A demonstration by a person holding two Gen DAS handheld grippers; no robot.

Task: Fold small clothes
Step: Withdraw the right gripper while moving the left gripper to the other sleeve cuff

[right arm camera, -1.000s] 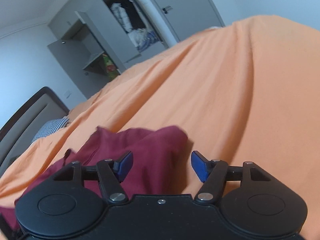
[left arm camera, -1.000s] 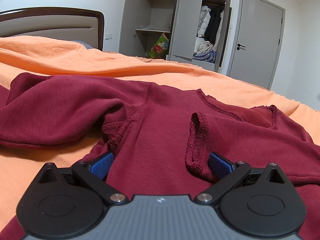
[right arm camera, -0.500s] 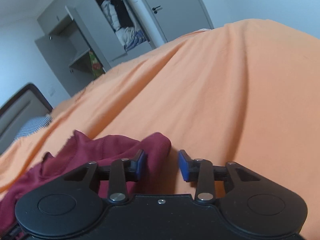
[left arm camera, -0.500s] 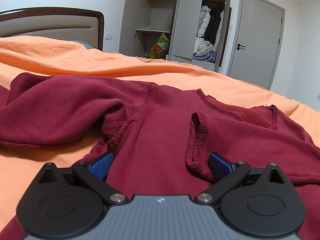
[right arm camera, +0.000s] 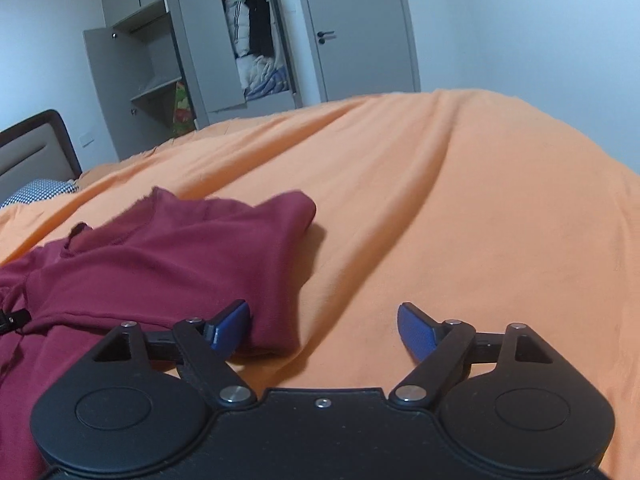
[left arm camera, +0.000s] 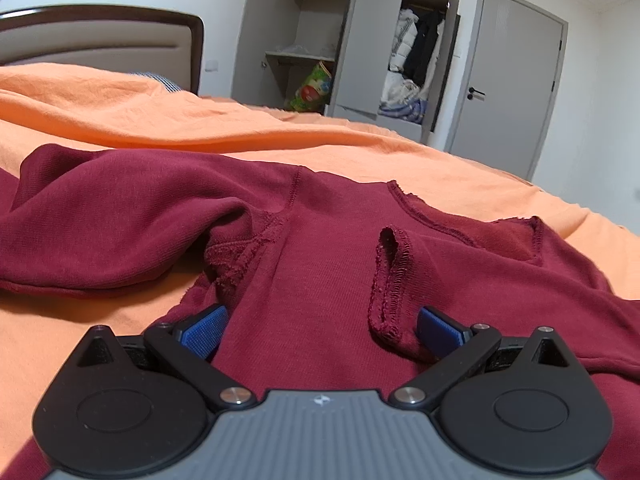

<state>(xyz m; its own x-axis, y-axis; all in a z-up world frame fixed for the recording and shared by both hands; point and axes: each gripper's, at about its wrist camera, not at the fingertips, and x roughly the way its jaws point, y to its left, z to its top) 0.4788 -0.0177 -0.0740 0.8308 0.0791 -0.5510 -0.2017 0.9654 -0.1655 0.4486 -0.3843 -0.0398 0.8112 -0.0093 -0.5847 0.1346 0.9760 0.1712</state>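
Observation:
A dark red sweater lies spread on the orange bed sheet, neckline to the right and a sleeve stretched out to the left. My left gripper is open, low over the sweater's body, with cloth lying between its blue pads. In the right wrist view the sweater's folded-over part rests on the sheet. There my right gripper is open wide. Its left pad sits over the cloth's near edge, its right pad over bare sheet.
Beyond the bed stands a grey wardrobe with open doors and clothes inside, next to a closed grey door. A padded headboard and a patterned pillow are at the far left. Bare sheet stretches right of the sweater.
My right gripper has opened wide from a narrower gap, levelled out and drawn back; the red cloth now lies flat ahead of it. The left gripper has not moved.

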